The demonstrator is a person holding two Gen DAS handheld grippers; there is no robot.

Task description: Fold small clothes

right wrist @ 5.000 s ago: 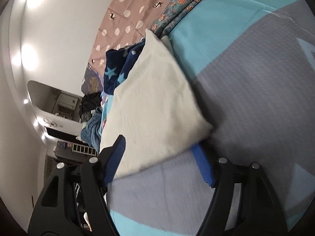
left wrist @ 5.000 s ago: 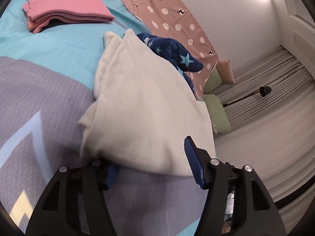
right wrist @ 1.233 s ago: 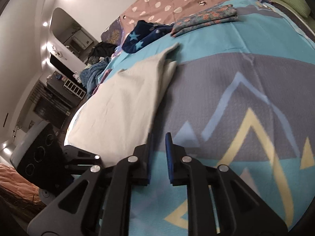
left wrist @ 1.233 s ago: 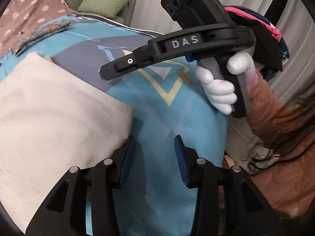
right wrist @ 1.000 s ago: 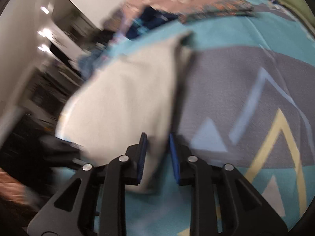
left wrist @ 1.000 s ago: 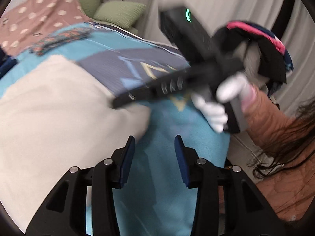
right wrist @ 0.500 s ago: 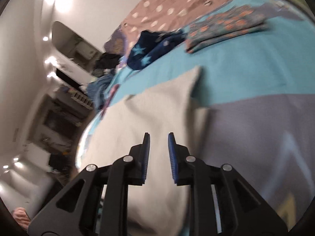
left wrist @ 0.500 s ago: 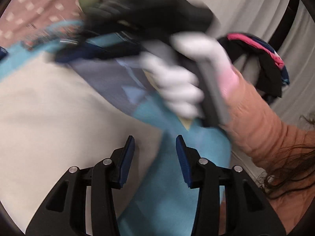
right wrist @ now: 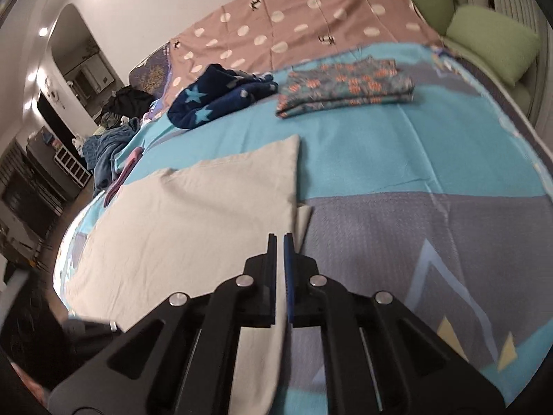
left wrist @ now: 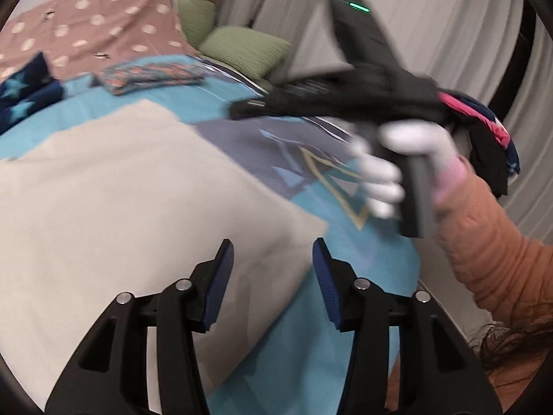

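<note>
The cream garment [left wrist: 131,200] looks light and limp; its corner at lower centre suits gripping. Left tongs [left wrist: 273,269], just widened, straddle it unclamped; right tongs [right wrist: 280,242] are closed, empty.

The right gripper [left wrist: 242,109] is smeared by motion in the left wrist view, so its jaws cannot be read there; the white-gloved hand [left wrist: 397,169] around its handle is blurred too. The cream garment [left wrist: 121,207] runs off that picture's left edge, and its near edge is hidden behind the left gripper's [left wrist: 273,276] fingers. In the right wrist view, the garment's near-right corner lies under the right gripper's body. The folded floral garment [right wrist: 345,86] is soft with blur. The clutter [right wrist: 103,121] past the bed's far-left side is too small to identify. A dark blurred shape [right wrist: 38,321] fills the near-left corner.
</note>
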